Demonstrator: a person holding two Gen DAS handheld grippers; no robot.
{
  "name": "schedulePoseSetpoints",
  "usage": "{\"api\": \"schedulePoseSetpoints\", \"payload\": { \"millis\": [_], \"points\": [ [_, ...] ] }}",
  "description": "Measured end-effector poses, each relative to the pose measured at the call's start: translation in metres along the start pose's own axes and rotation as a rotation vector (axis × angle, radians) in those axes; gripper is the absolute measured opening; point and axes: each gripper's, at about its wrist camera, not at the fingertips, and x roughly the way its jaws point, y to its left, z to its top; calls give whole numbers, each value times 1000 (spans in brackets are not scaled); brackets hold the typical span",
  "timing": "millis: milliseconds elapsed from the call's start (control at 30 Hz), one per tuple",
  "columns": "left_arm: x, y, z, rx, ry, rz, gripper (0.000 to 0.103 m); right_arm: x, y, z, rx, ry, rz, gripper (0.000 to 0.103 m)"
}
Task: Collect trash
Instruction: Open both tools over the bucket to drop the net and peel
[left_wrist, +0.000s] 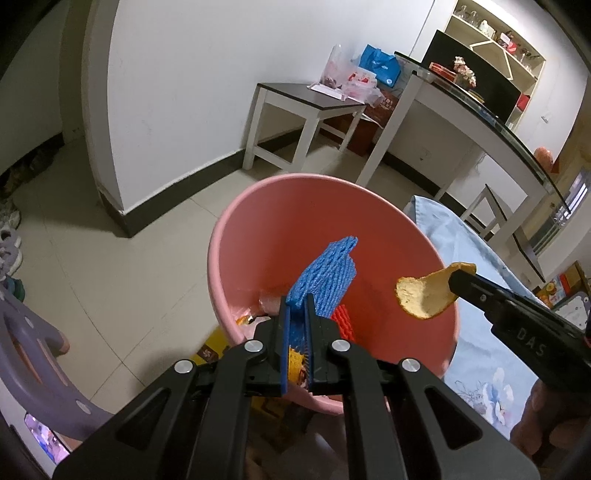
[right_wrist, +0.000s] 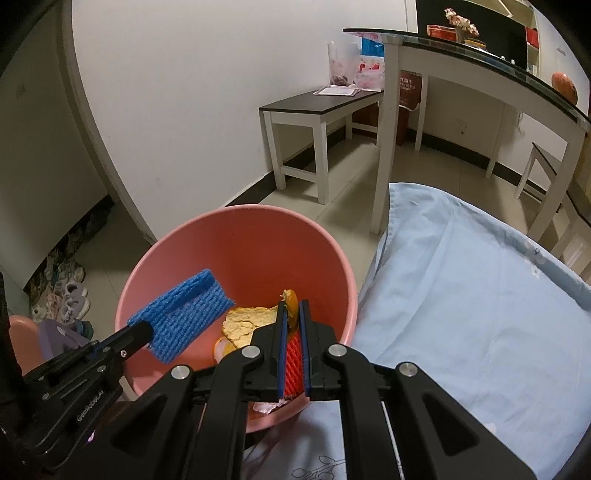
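Note:
A pink bucket (left_wrist: 258, 206) stands on the floor beside the bed; it also shows in the right wrist view (right_wrist: 236, 229). My left gripper (left_wrist: 300, 301) is shut on a blue foam net (left_wrist: 325, 280) and holds it over the bucket; the net also shows in the right wrist view (right_wrist: 184, 314). My right gripper (right_wrist: 292, 304) is shut on an orange peel (right_wrist: 247, 321), held over the bucket; the peel also shows in the left wrist view (left_wrist: 424, 295). A red foam net (left_wrist: 341, 319) and other scraps lie in the bucket.
A light blue bed sheet (right_wrist: 461, 295) lies right of the bucket. A dark-topped bench (right_wrist: 317, 107) and a glass-topped desk (right_wrist: 461, 48) stand by the wall. Shoes (right_wrist: 66, 291) lie at the left. A purple stool (left_wrist: 37, 354) is at the near left.

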Motion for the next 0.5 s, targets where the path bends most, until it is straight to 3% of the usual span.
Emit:
{"api": "schedulePoseSetpoints", "payload": {
  "millis": [300, 500],
  "points": [
    [0, -2, -2, 16, 16, -6, 22, 1, 0, -1, 7, 15, 7, 23],
    [-1, -4, -1, 19, 10, -16, 23, -2, -1, -3, 12, 13, 6, 29]
  ]
}}
